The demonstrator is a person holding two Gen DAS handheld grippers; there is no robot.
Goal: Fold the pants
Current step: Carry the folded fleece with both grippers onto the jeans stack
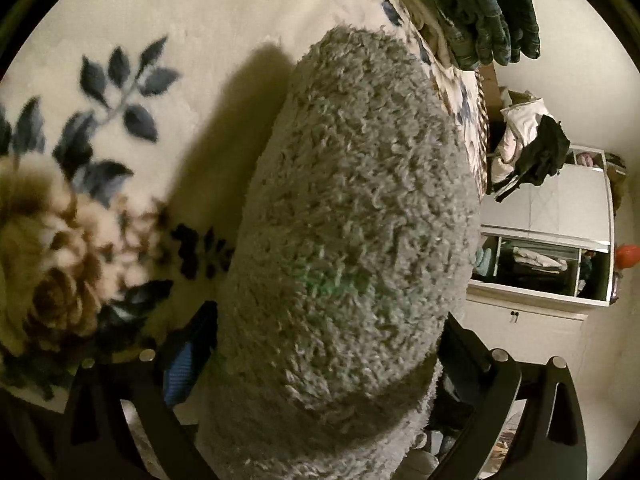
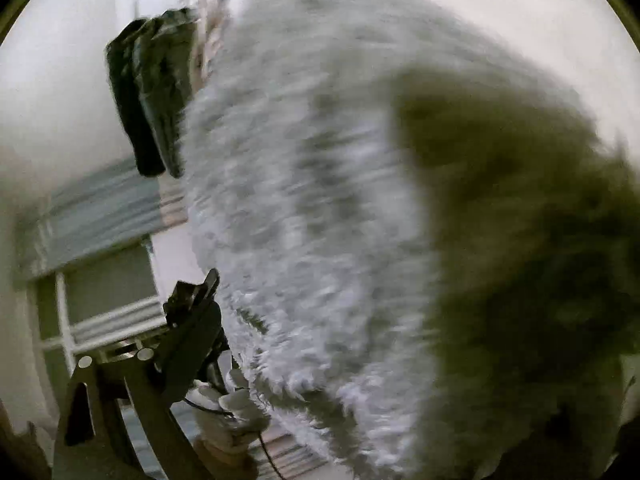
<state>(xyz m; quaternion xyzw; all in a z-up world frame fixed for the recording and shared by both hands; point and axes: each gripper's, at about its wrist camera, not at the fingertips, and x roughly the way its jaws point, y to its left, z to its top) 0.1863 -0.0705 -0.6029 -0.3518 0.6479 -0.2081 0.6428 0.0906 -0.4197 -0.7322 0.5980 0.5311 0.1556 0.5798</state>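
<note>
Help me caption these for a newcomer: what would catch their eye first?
The fluffy grey pants fill the middle of the left wrist view, bulging up between the left gripper fingers. Behind them, at left, lies a cream blanket with a brown flower and blue leaves. In the blurred right wrist view the same grey fleece dominates, with dark folded clothes at upper left.

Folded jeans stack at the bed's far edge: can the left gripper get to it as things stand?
Probably not: the left gripper looks full of grey fleece pants, which bulge between it and the jeans stack.
</note>
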